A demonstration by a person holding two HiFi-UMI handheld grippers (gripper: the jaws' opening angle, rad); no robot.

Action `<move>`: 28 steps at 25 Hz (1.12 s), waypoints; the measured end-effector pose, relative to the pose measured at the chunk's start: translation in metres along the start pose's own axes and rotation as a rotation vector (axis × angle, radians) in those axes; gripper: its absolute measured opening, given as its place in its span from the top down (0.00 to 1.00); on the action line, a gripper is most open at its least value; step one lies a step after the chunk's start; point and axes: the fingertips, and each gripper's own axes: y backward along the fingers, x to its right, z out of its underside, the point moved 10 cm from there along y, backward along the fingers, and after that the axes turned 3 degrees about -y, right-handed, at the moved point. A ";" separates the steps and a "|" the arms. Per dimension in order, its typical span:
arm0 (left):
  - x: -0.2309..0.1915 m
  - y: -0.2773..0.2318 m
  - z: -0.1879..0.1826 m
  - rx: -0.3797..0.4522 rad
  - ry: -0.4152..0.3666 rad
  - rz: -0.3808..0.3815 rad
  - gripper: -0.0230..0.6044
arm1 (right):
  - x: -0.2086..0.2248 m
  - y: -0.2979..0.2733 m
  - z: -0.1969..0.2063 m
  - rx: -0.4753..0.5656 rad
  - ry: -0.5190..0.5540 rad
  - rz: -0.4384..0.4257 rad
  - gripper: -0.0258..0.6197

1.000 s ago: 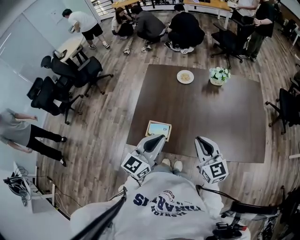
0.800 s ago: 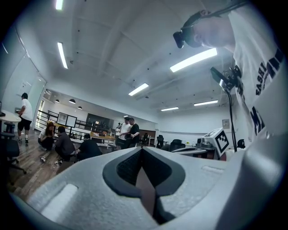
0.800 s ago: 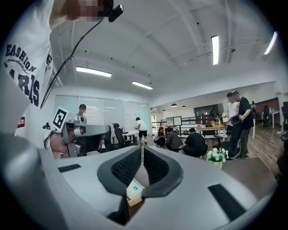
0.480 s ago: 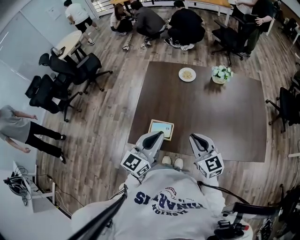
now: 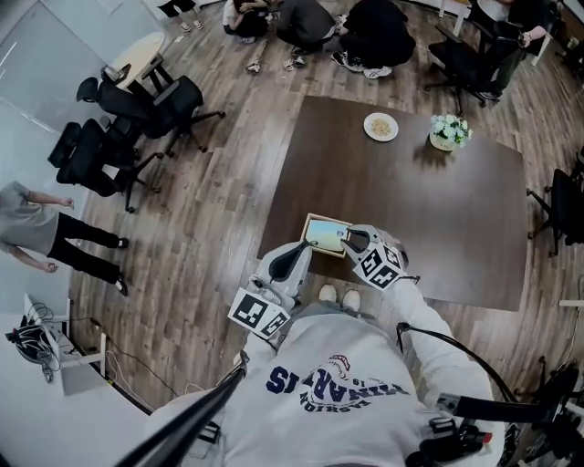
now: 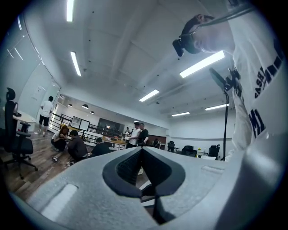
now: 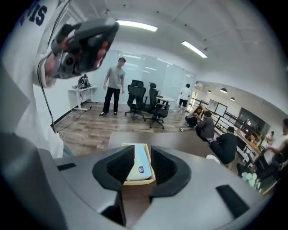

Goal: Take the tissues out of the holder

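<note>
A light wooden holder (image 5: 315, 222) sits at the near left edge of the dark table (image 5: 429, 210), with a pale blue tissue pack (image 5: 326, 239) lying in it. My right gripper (image 5: 350, 241) is turned in from the right and hangs over the holder's right end. Its jaws are opening and touch nothing. Through them, in the right gripper view, I see the tissue pack (image 7: 139, 164) with its round blue logo inside the holder (image 7: 153, 173), just beyond the right gripper (image 7: 142, 156). My left gripper (image 5: 294, 262) hangs near the holder's left side, and the left gripper (image 6: 142, 150) is shut and empty.
A plate of food (image 5: 381, 127) and a small flower pot (image 5: 449, 133) stand at the table's far side. Black office chairs (image 5: 137, 119) cluster on the wooden floor to the left. One person stands at the left (image 5: 41, 251); several crouch beyond the table (image 5: 310, 18).
My right gripper has swung left and forward from the table's near edge to the holder, and its jaws have parted. The left gripper has moved slightly toward the holder.
</note>
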 end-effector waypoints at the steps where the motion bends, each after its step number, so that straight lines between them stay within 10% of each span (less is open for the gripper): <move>1: -0.002 0.004 0.001 0.001 0.005 -0.012 0.96 | -0.002 -0.017 0.006 -0.043 0.028 -0.028 0.80; 16: -0.030 0.049 0.016 0.011 0.048 -0.126 0.96 | -0.009 -0.156 0.060 -0.394 0.230 -0.128 0.71; 28: -0.031 0.045 0.014 0.015 0.043 -0.124 0.96 | -0.005 -0.158 0.052 -0.423 0.277 -0.118 0.93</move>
